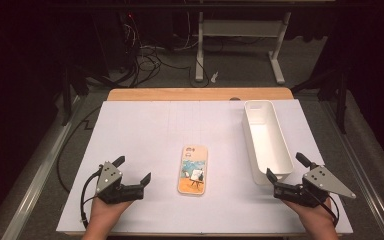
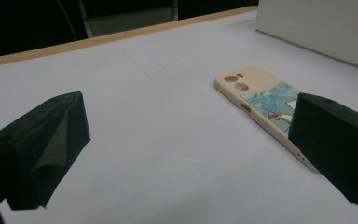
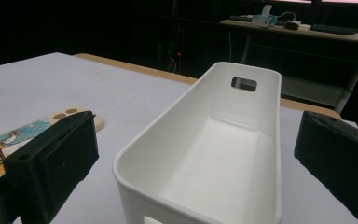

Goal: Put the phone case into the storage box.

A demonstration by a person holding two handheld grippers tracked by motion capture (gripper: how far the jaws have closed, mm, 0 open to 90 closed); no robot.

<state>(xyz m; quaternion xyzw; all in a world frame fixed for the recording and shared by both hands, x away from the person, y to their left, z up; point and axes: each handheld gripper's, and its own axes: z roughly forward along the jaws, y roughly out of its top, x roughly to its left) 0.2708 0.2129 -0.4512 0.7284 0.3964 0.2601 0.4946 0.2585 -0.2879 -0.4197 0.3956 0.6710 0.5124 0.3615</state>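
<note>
A cream phone case point(image 1: 193, 169) printed with a blue and orange picture lies flat in the middle of the white table sheet point(image 1: 145, 135). Right of it stands a long white bin point(image 1: 266, 141), its inside bare. My left gripper point(image 1: 133, 170) rests open near the front left, a little left of the case, which lies in the left gripper view point(image 2: 261, 102) beyond the right jaw. My right gripper point(image 1: 287, 168) is open at the front right, just before the bin's near end point(image 3: 214, 154); the case point(image 3: 32, 128) peeks past its left jaw.
The sheet covers a wooden table whose far edge point(image 1: 200, 94) shows as a tan strip. Beyond it are a white desk frame point(image 1: 240, 45) and loose cables point(image 1: 145, 60) on a dark floor. A metal rail point(image 1: 35, 175) runs along the left.
</note>
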